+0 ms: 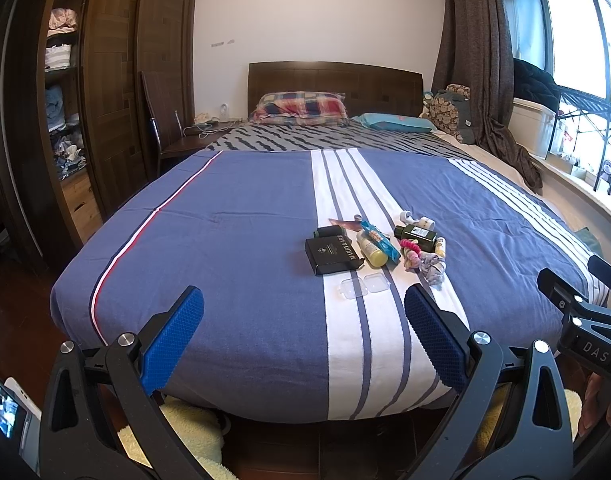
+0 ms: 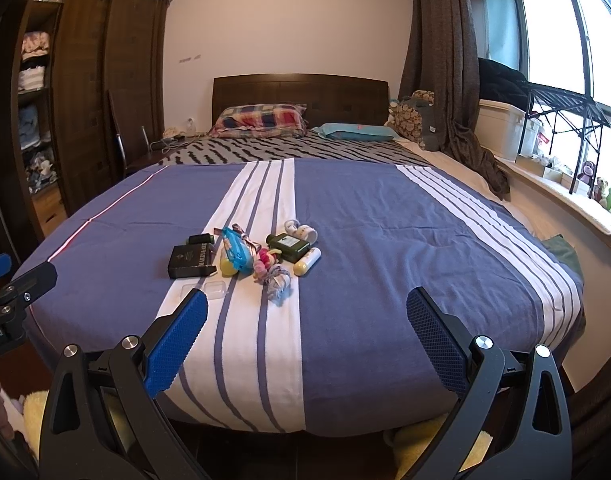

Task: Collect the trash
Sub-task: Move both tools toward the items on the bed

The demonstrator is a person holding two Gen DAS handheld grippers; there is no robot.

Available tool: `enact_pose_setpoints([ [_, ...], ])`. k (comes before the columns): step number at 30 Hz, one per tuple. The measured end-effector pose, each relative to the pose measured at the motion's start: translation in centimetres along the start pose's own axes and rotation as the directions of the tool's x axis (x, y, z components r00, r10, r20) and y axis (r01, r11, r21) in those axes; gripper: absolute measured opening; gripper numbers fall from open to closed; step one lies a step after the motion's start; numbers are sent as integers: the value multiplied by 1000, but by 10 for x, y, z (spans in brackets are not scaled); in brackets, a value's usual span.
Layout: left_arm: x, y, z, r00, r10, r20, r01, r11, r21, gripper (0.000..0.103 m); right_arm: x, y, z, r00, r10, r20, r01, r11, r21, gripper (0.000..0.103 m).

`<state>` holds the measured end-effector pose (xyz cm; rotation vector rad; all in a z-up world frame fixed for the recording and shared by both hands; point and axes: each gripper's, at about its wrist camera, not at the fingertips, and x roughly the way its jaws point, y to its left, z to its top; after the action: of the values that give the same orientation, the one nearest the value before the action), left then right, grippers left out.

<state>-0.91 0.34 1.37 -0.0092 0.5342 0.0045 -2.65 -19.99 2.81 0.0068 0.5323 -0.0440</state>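
Left gripper (image 1: 303, 304) low in frame, level, blue pads spread wide, empty. Right gripper (image 2: 307, 306) likewise gaping, nothing held, aimed up the blue-and-white striped bedspread (image 2: 385, 240). Trash mid-frame: black rectangular box (image 1: 332, 255), clear plastic case (image 1: 361, 287), crumpled wrappers (image 2: 275, 272).

- Left gripper (image 1: 304, 300): black plastic scissor arms, silver round screws, blue textured finger pads (image 1: 173, 340).
- Right gripper (image 2: 307, 304): the same build, white "DAS" lettering on its body.
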Motion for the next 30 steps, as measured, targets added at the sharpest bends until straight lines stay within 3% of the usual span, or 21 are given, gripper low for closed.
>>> enact_pose_setpoints([
  [14, 9, 6, -6, 1000, 6, -25, -6, 1000, -1, 95, 16, 2, -8, 1000, -1, -29, 1, 1000, 8, 100],
  [22, 41, 5, -12, 996, 12, -86, -12, 1000, 2, 95, 42, -6, -18, 997, -7, -79, 9, 1000, 24, 100],
  [30, 76, 2, -18, 990, 14, -138, -10, 1000, 30, 95, 75, -3, -26, 998, 6, -67, -6, 1000, -1, 100],
])
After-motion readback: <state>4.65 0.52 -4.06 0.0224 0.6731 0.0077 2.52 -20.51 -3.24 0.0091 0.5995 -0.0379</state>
